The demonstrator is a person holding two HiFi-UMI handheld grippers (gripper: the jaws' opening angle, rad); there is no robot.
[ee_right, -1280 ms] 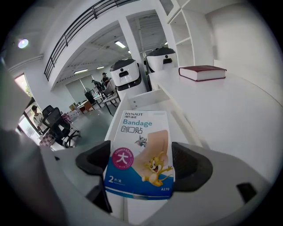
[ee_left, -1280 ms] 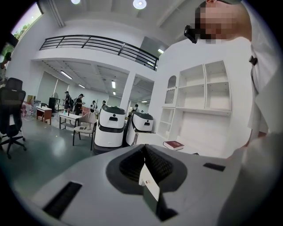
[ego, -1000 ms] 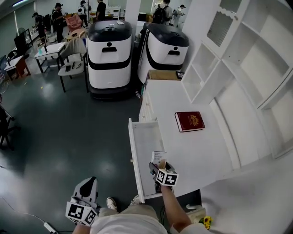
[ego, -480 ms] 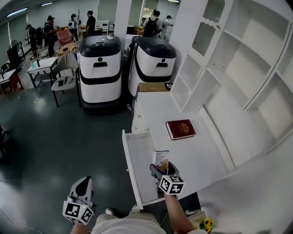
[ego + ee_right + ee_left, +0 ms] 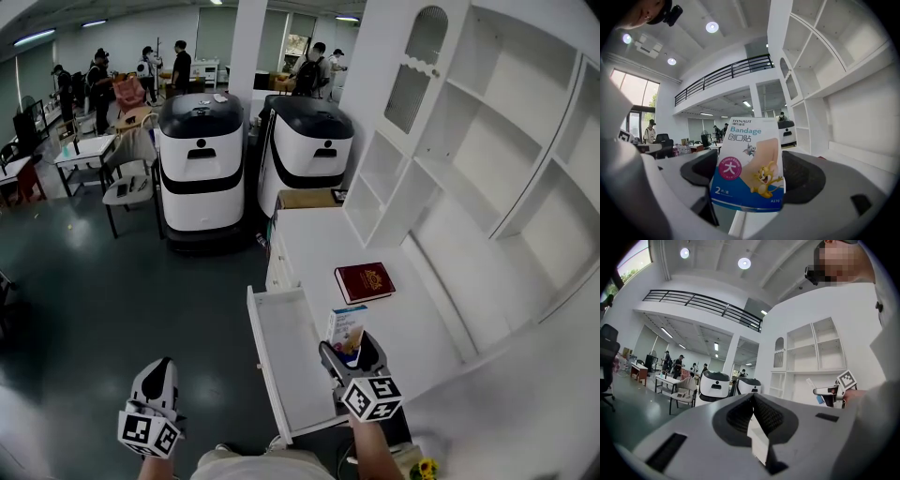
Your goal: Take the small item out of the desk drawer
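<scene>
My right gripper (image 5: 352, 356) is shut on a small bandage box (image 5: 345, 328), held upright in the air above the open white desk drawer (image 5: 286, 352). In the right gripper view the bandage box (image 5: 750, 164) stands between the jaws, white and blue with a cartoon print. My left gripper (image 5: 153, 408) hangs low at the left, off the desk, over the dark floor. In the left gripper view its jaws (image 5: 754, 416) are closed together with nothing between them.
A red book (image 5: 364, 281) lies on the white desktop (image 5: 309, 234). White shelving (image 5: 469, 159) rises along the right. Two large white and black robots (image 5: 202, 155) stand beyond the desk. People and tables (image 5: 84, 141) are at the far left.
The right gripper has lifted the bandage box up out of the drawer and slightly right. The head view has tilted up. The left gripper stays low at the left.
</scene>
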